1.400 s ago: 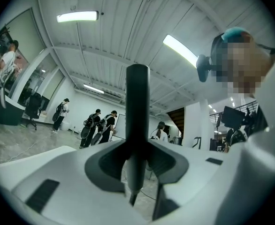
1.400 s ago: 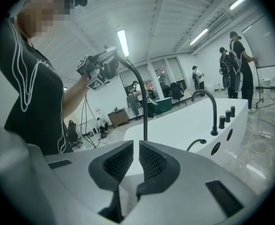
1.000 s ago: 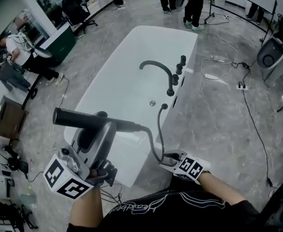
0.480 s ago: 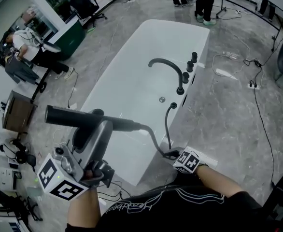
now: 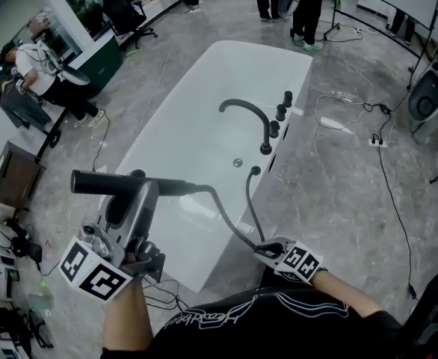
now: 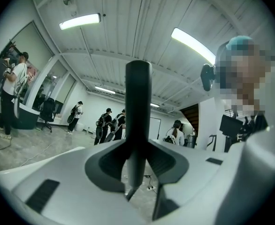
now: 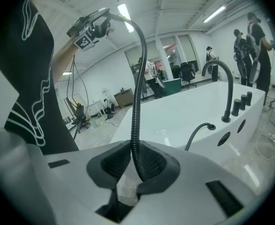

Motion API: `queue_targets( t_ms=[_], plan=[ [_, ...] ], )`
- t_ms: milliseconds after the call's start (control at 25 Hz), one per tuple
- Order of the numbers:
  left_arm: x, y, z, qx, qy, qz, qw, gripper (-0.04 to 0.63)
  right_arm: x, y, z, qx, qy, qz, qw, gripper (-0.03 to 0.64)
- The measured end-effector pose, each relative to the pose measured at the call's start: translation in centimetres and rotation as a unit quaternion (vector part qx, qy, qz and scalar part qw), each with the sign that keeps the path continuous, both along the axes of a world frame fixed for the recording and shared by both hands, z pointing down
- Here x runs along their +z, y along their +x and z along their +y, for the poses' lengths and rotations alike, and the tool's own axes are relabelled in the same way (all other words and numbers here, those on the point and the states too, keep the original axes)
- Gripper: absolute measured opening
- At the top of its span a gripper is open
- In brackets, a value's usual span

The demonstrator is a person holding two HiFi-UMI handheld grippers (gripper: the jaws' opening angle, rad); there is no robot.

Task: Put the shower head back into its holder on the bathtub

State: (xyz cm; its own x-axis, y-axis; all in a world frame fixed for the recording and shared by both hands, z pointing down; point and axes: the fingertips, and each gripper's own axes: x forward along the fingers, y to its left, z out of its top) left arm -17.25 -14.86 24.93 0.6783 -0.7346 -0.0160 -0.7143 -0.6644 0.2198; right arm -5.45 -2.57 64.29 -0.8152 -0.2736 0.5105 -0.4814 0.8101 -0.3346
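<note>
The left gripper (image 5: 133, 189) has its jaws clamped on the black cylindrical shower head (image 5: 103, 183), held level above the near end of the white oval bathtub (image 5: 196, 140). The right gripper (image 5: 267, 249) jaws are closing on the black ribbed flexible hose (image 5: 230, 226) between them, just beside the tub's near rim.

Bathtub (image 5: 182, 126): white, glossy, smooth; light reflects off it.
Faucet (image 5: 247, 111) and knobs (image 5: 281, 107) on its rim at 3 o'clock: black, matt, metal by the look.
Shower head (image 5: 107, 183): black, matt, smooth.
Hose (image 7: 136, 78): dark, closely ribbed, dull sheen.
Left tongs (image 6: 137, 172): pale smooth plastic shell, slight gloss; pads (image 6: 104, 165) dark, matt.
Marker cube (image 5: 92, 271) at 7 o'clock: matt black-and-white print.
Floor (image 5: 338, 193): grey, veined like stone, polished.
Shirt (image 5: 264, 320) at 6 o'clock: black cloth.
</note>
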Motion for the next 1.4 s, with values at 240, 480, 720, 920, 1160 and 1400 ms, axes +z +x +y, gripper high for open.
queue_targets(
  t_ms=[240, 480, 720, 920, 1160, 1400],
  plan=[
    [0.7, 0.1, 0.3, -0.011, -0.001, -0.027, 0.9996, 0.133, -5.0, 1.4, 0.4, 0.028, 0.021, -0.052, 0.998, 0.061],
    [1.9, 0.0, 1.0, -0.009, -0.008, -0.046, 0.9989, 0.133, -11.4, 2.9, -1.6, 0.066, 0.073, -0.093, 0.991, 0.061],
    [2.9, 0.5, 0.8, -0.006, -0.021, -0.037, 0.9991, 0.133, -15.9, 5.2, -5.1, 0.092, 0.125, -0.094, 0.983, 0.06],
    [2.9, 0.7, 0.6, -0.008, -0.021, -0.032, 0.9992, 0.133, -18.8, 6.5, -7.5, 0.109, 0.154, -0.1, 0.977, 0.058],
    [2.1, 0.4, -0.5, -0.022, -0.019, -0.03, 0.9991, 0.133, -21.7, 7.7, -11.3, 0.118, 0.181, -0.105, 0.971, 0.057],
    [1.2, 0.0, -1.9, -0.036, -0.006, -0.027, 0.999, 0.133, -24.6, 8.2, -15.7, 0.117, 0.212, -0.116, 0.963, 0.055]
  ],
)
